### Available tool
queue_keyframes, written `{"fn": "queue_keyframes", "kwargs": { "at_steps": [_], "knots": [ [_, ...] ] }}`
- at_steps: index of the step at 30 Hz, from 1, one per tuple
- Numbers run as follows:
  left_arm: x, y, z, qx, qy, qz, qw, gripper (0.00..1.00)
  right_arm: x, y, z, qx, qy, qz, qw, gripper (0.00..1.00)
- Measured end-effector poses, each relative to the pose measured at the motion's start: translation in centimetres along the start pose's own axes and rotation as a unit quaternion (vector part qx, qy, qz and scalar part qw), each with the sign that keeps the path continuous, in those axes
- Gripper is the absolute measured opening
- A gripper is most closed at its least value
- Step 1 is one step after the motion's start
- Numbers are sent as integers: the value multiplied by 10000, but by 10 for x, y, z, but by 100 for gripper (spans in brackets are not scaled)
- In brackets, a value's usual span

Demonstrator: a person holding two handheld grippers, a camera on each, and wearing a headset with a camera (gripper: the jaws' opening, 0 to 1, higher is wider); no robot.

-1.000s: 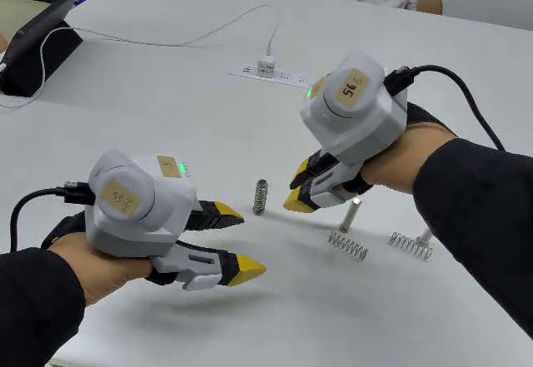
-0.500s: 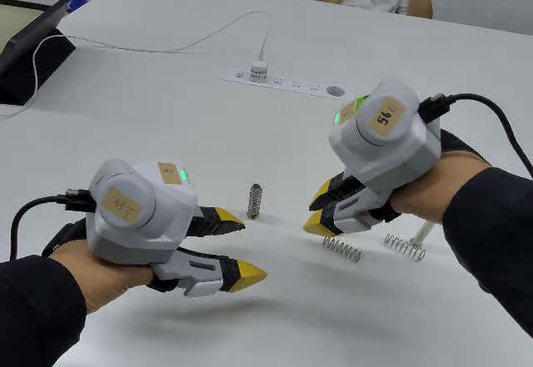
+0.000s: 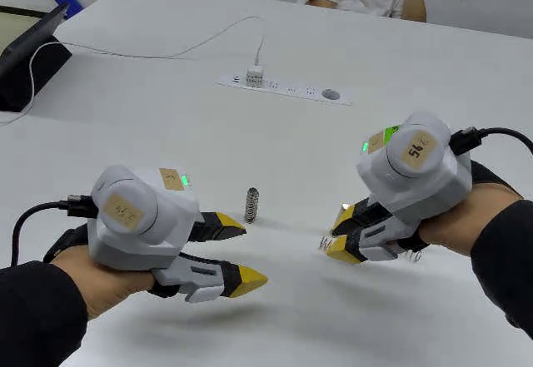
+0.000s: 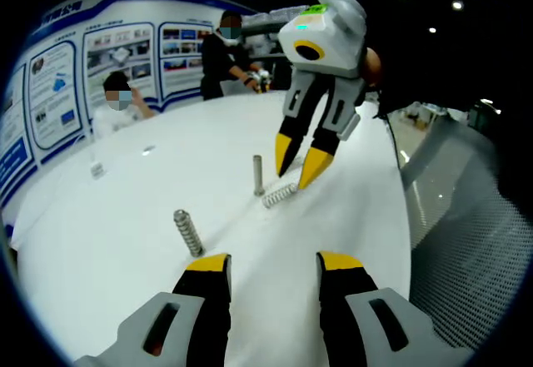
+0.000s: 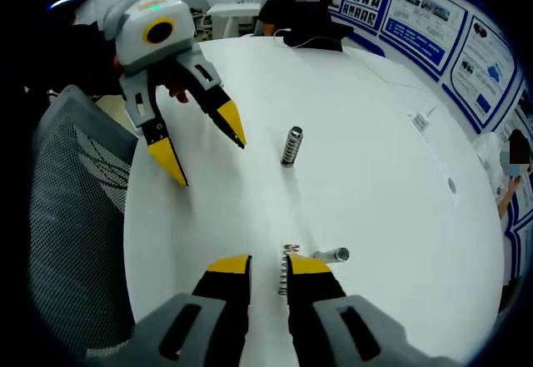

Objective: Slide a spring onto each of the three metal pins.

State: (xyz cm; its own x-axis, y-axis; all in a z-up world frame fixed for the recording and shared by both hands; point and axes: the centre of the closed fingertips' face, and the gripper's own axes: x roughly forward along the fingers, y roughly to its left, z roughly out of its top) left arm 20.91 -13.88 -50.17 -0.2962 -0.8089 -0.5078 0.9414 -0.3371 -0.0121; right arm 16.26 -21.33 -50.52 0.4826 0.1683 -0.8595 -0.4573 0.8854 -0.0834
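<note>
We straddle a loose spring [image 5: 286,274].
Our right tongs [image 3: 340,234], narrowly parted, bracket it on the surface [image 3: 166,117] beside a bare pin [image 4: 258,174]; our left tongs [image 3: 248,255] hang wide open, empty, near the upright sprung pin [image 3: 251,205].

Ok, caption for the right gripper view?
Right gripper poised over a loose spring beside a bare pin; another pin already wears its spring.

Office meeting room, by the look of it.
Big white table [image 3: 166,117], power strip [image 3: 283,89], blue-trimmed wall posters [image 4: 58,92], mesh chair [image 5: 67,184].
</note>
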Motion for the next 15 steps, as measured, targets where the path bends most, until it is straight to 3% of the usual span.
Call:
{"fn": "queue_keyframes", "kwargs": {
  "at_steps": [15],
  "knots": [
    [2, 0, -1, 18, 39, -13, 10000, 41, 7, -10, -33, 312, 220, -62, 9992, 18]
  ]
}}
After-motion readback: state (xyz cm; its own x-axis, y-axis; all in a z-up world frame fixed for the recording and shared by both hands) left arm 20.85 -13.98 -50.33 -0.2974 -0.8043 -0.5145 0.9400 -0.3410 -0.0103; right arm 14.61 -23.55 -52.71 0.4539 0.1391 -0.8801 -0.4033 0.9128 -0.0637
